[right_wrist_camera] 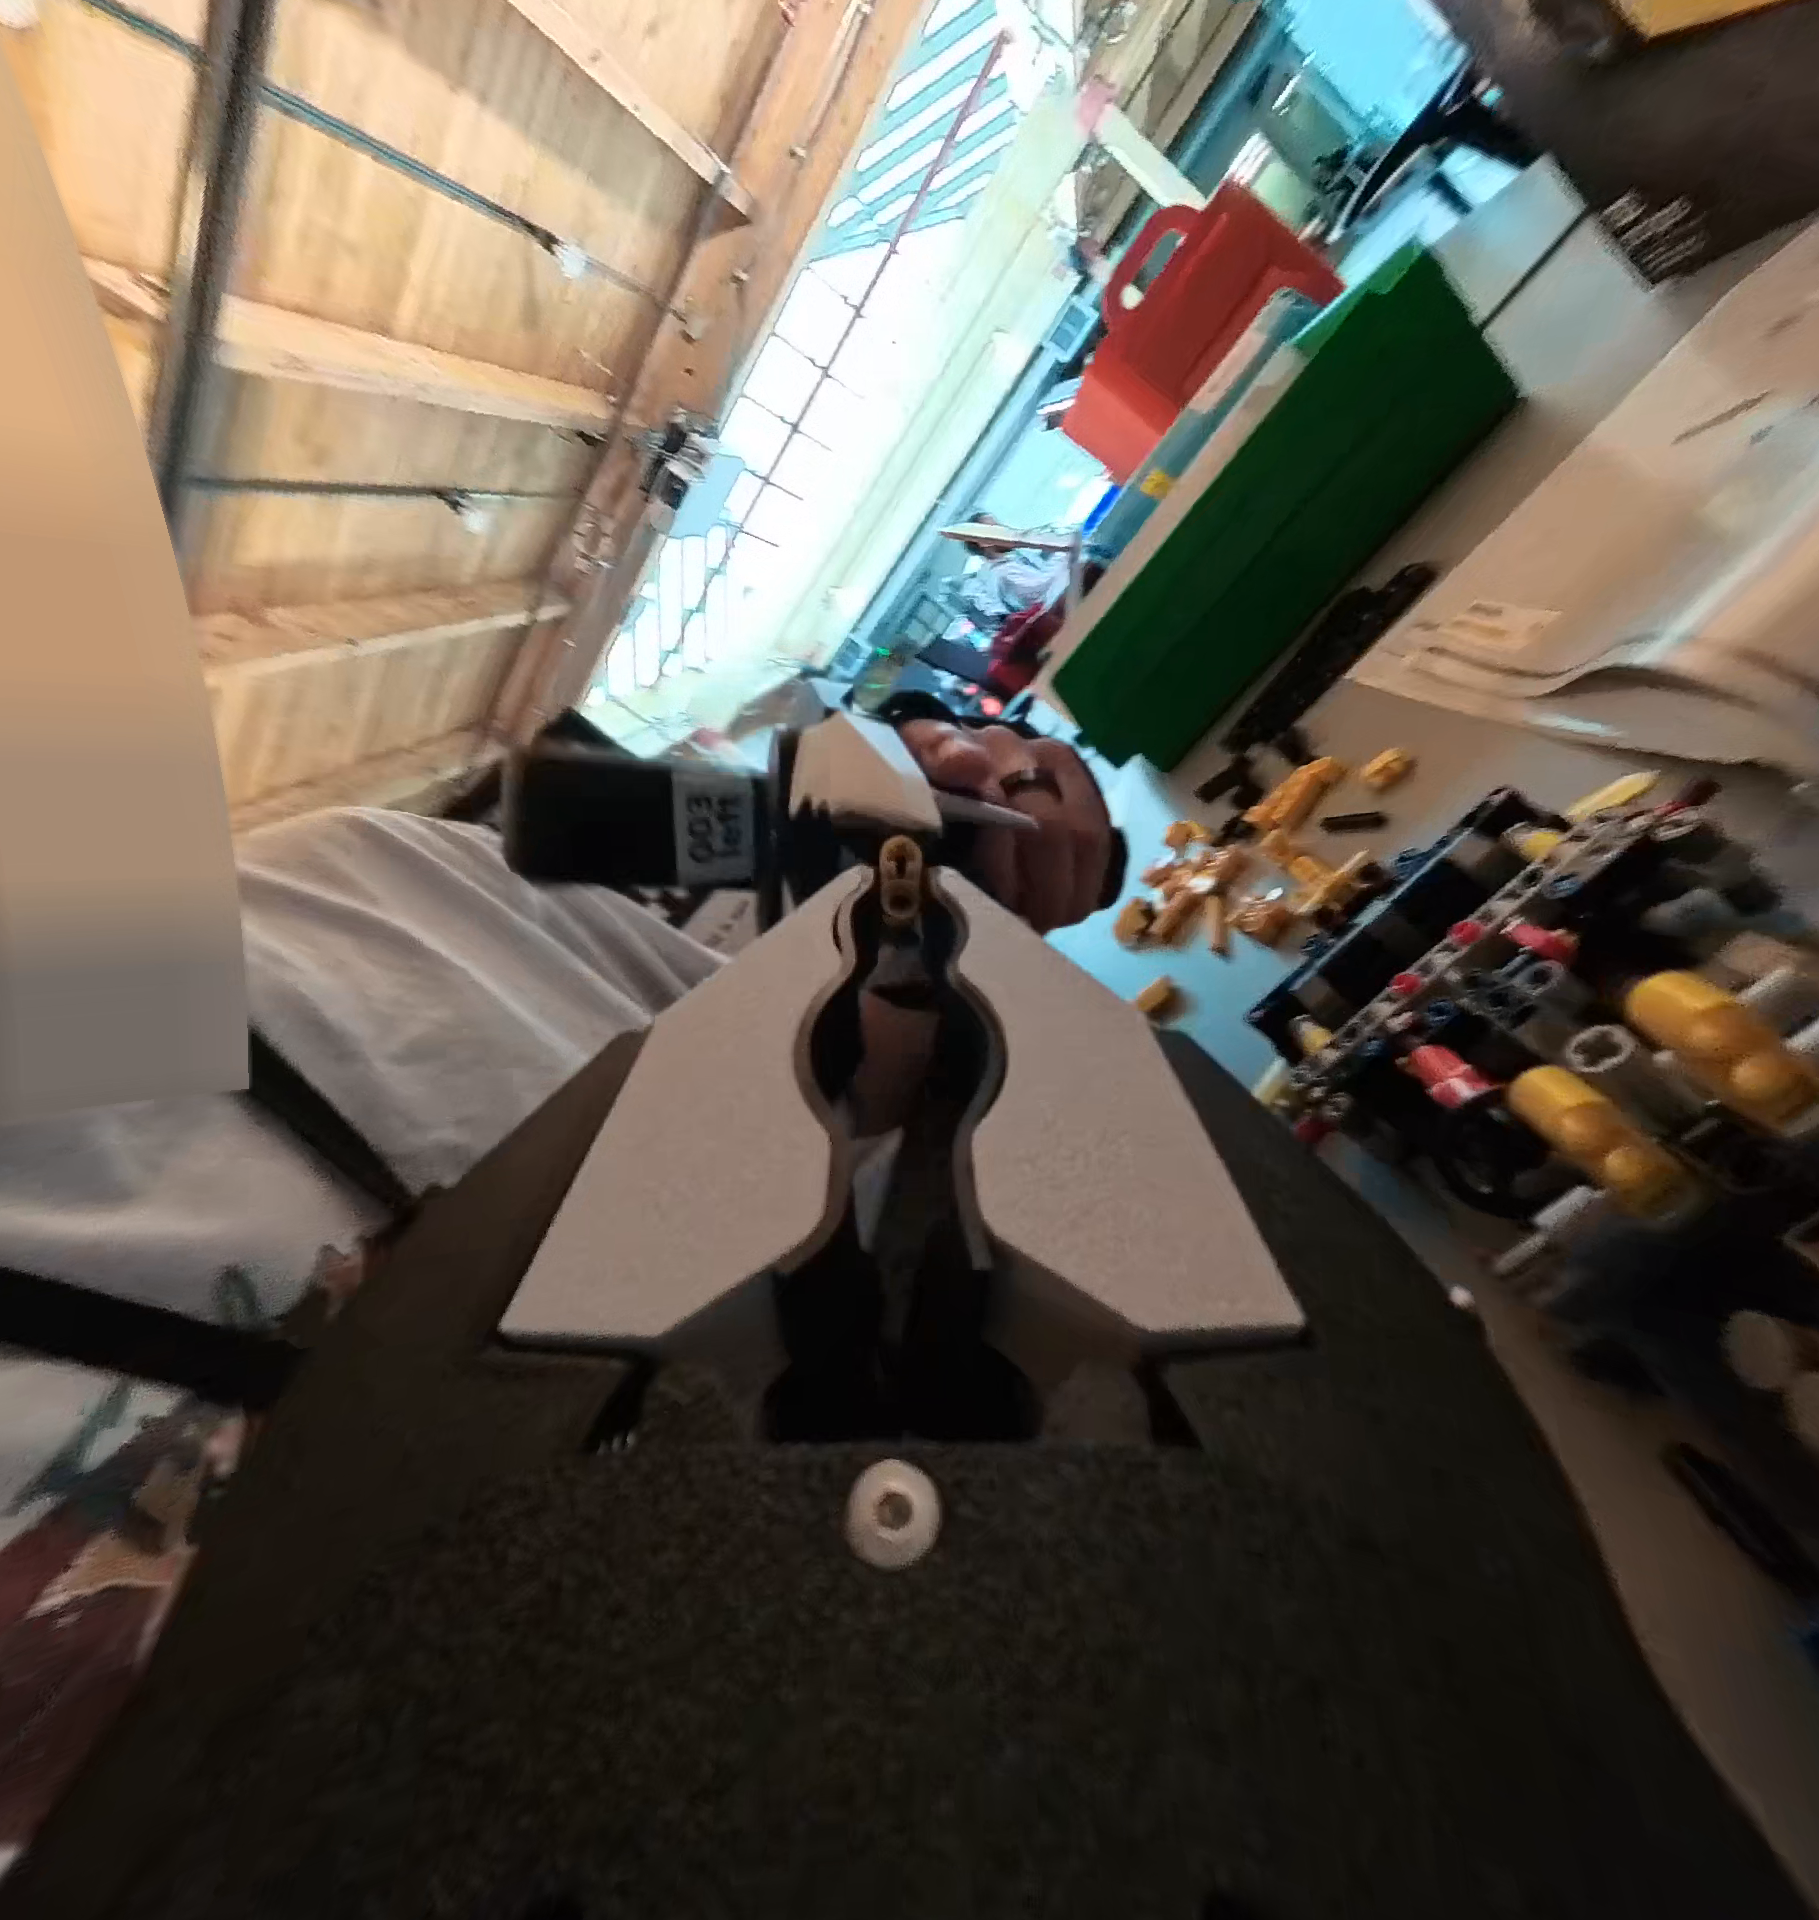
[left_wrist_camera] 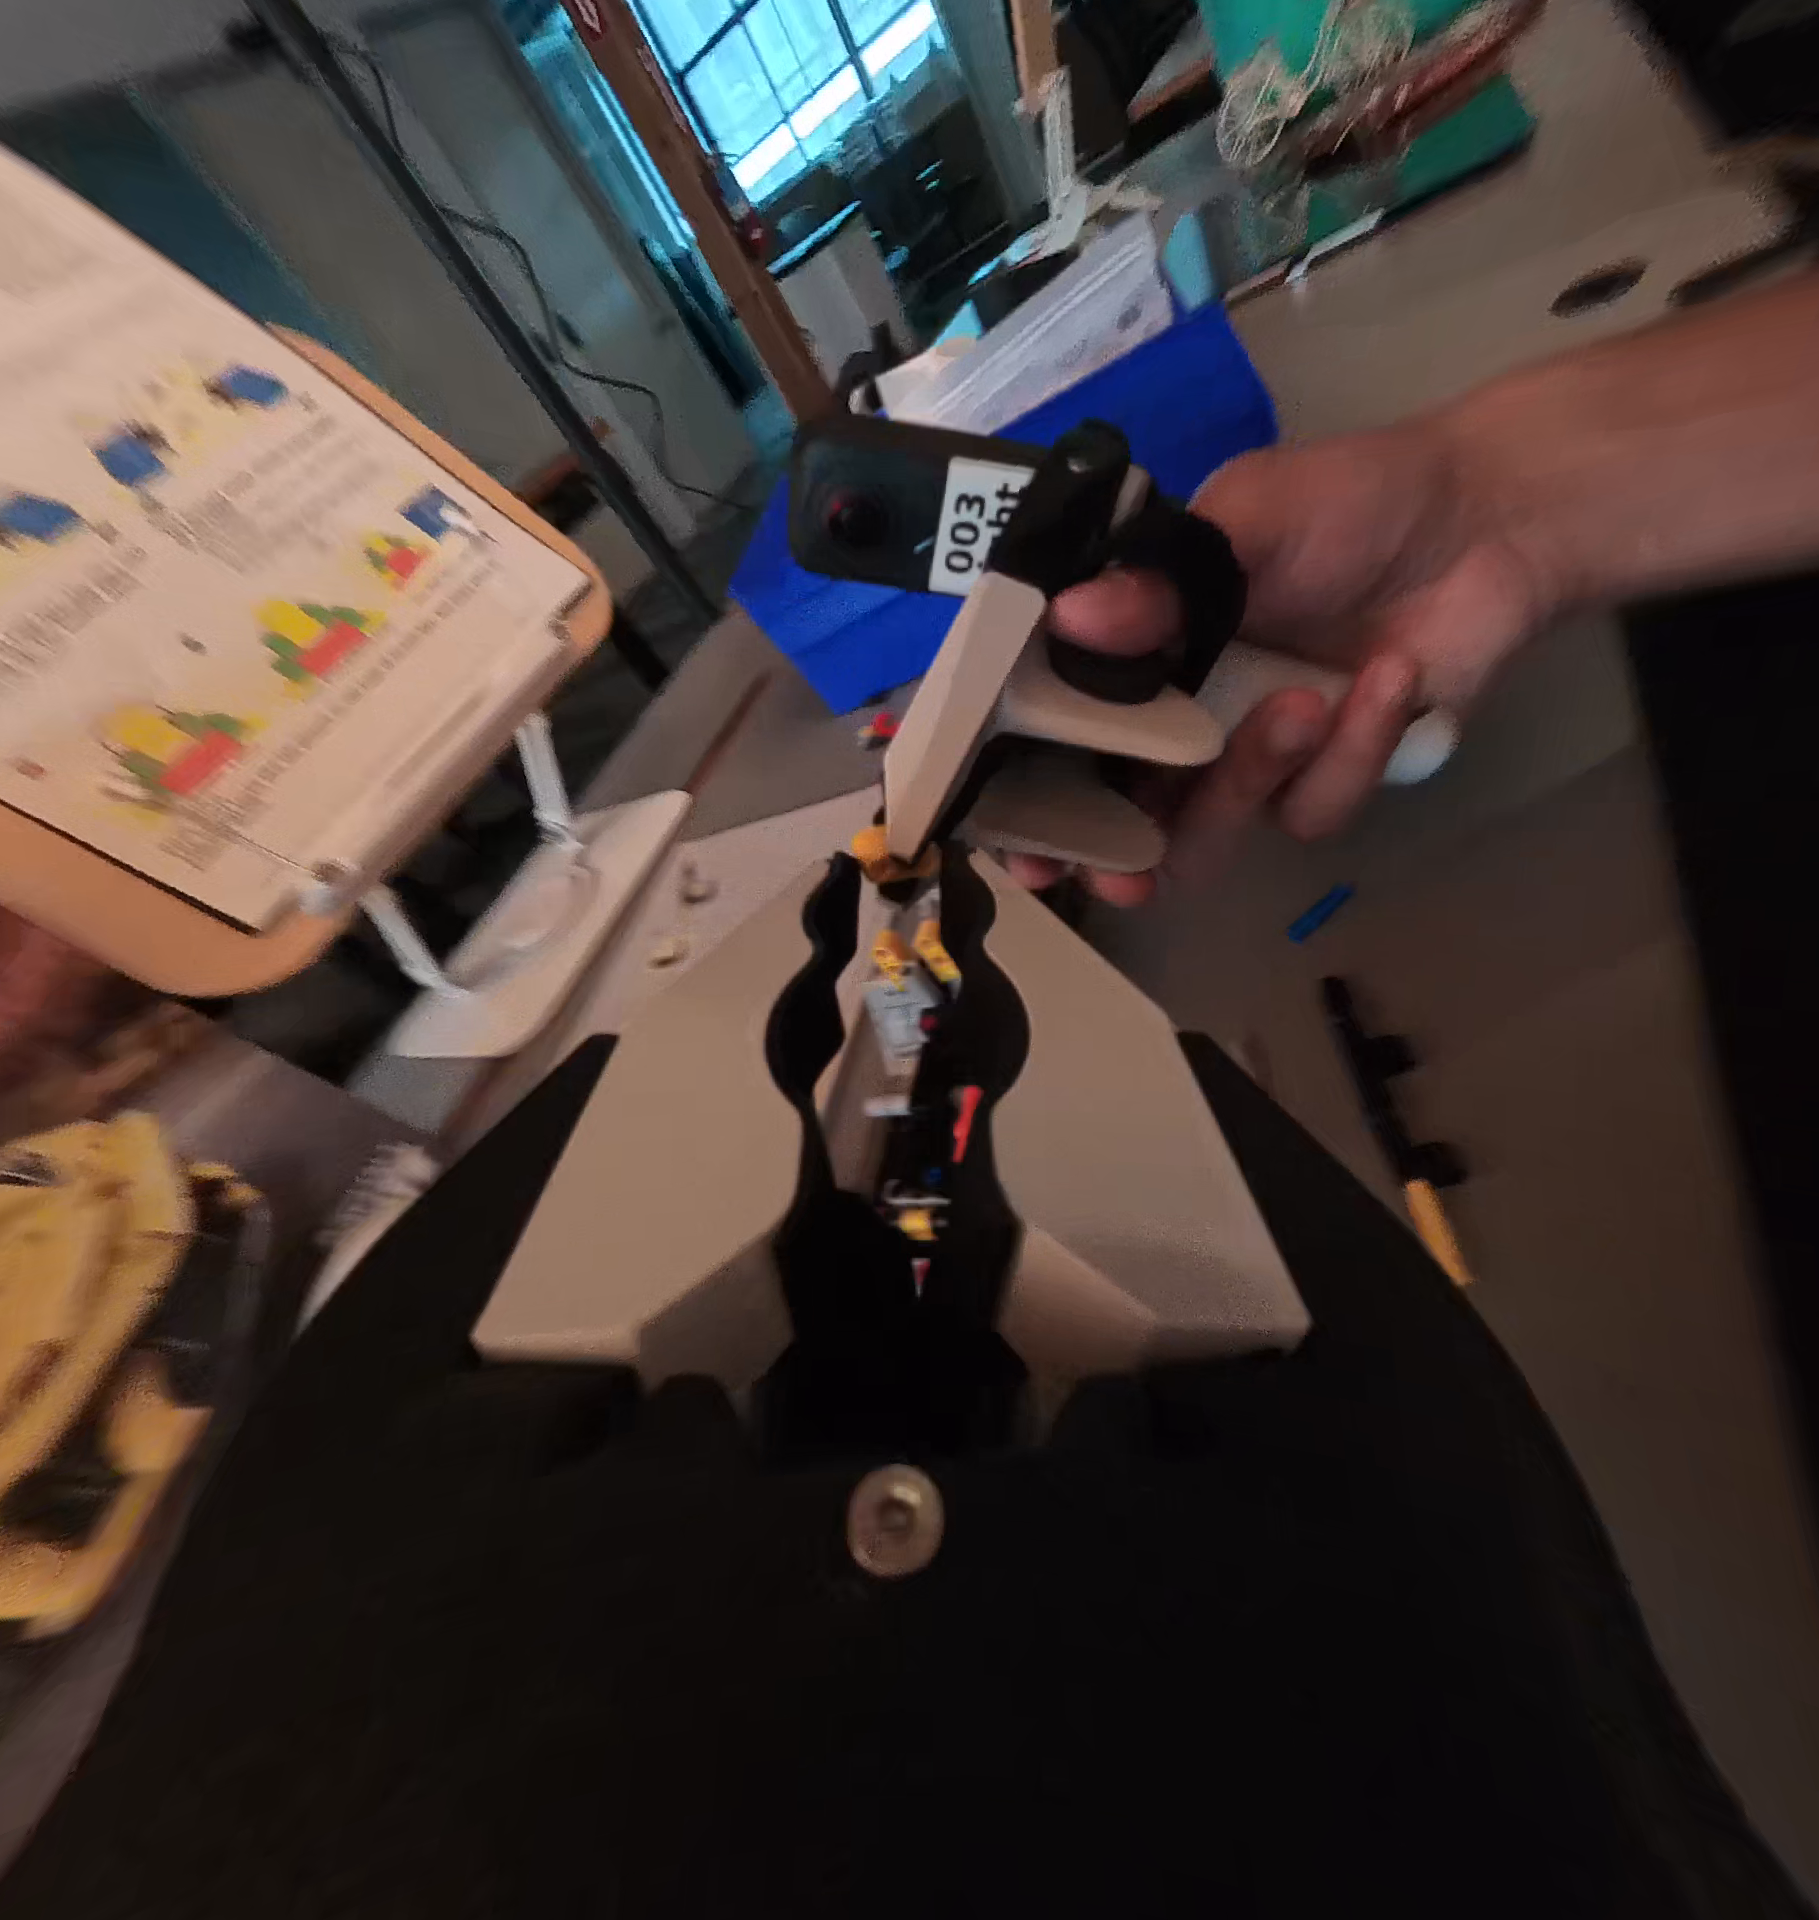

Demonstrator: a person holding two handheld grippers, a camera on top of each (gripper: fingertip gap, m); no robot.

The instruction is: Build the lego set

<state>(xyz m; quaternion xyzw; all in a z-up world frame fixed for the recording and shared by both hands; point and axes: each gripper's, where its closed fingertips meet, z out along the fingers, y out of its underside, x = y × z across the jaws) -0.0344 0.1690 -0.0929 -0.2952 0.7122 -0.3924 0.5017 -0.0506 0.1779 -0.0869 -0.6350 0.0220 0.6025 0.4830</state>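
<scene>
My left gripper [left_wrist_camera: 892, 873] is held up off the table, its jaws closed on a slim black and yellow lego assembly [left_wrist_camera: 910, 1039] that shows in the gap between its fingers. My right gripper [left_wrist_camera: 905, 842] comes in from the right in a person's hand [left_wrist_camera: 1352, 623] and meets the left fingertips. In the right wrist view my right gripper [right_wrist_camera: 900, 883] is shut on a small yellow piece with holes [right_wrist_camera: 898, 878]. The left gripper's camera [right_wrist_camera: 624, 821] sits just behind it. Where the piece joins the assembly is hidden.
An instruction sheet on a stand [left_wrist_camera: 209, 582] is at the left. A black beam with a yellow end [left_wrist_camera: 1388, 1101] and a blue piece [left_wrist_camera: 1320, 912] lie on the table. A larger black build [right_wrist_camera: 1507, 1018], loose yellow pieces [right_wrist_camera: 1248, 873] and a green box [right_wrist_camera: 1279, 520] are at the right. Left and right tips are no more than a few centimetres apart.
</scene>
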